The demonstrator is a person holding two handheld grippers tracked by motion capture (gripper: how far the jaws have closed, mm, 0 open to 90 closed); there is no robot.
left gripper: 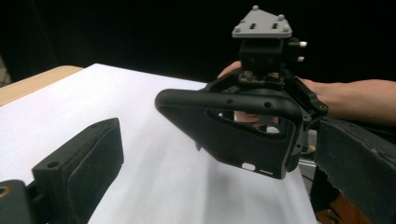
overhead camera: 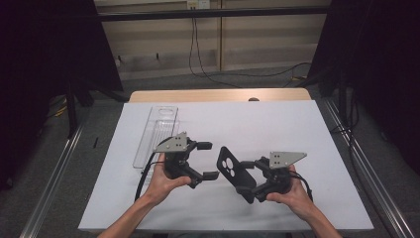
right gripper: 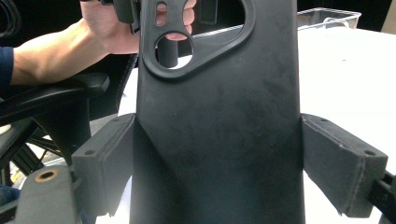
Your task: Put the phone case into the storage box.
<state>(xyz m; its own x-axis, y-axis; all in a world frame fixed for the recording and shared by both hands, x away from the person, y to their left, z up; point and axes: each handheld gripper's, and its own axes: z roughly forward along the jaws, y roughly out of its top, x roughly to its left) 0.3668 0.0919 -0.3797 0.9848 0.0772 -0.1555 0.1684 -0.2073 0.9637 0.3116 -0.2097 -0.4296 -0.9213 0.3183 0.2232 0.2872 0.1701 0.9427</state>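
Observation:
A black phone case (overhead camera: 232, 171) with a camera cutout is held tilted above the white table sheet (overhead camera: 277, 124). My right gripper (overhead camera: 252, 179) is shut on it, its pads (right gripper: 105, 163) pressing on the case's (right gripper: 219, 116) two long sides. My left gripper (overhead camera: 207, 160) stands open just left of the case, with nothing between its fingers (left gripper: 84, 163). In the left gripper view the case (left gripper: 233, 135) hangs ahead of the jaws, its cutout end pointing toward them.
A clear plastic tray (overhead camera: 158, 130) lies at the table's left, behind the left hand; its rim (right gripper: 327, 16) also shows in the right gripper view. The table's wooden edge (overhead camera: 218, 95) runs along the back. Black curtains flank both sides.

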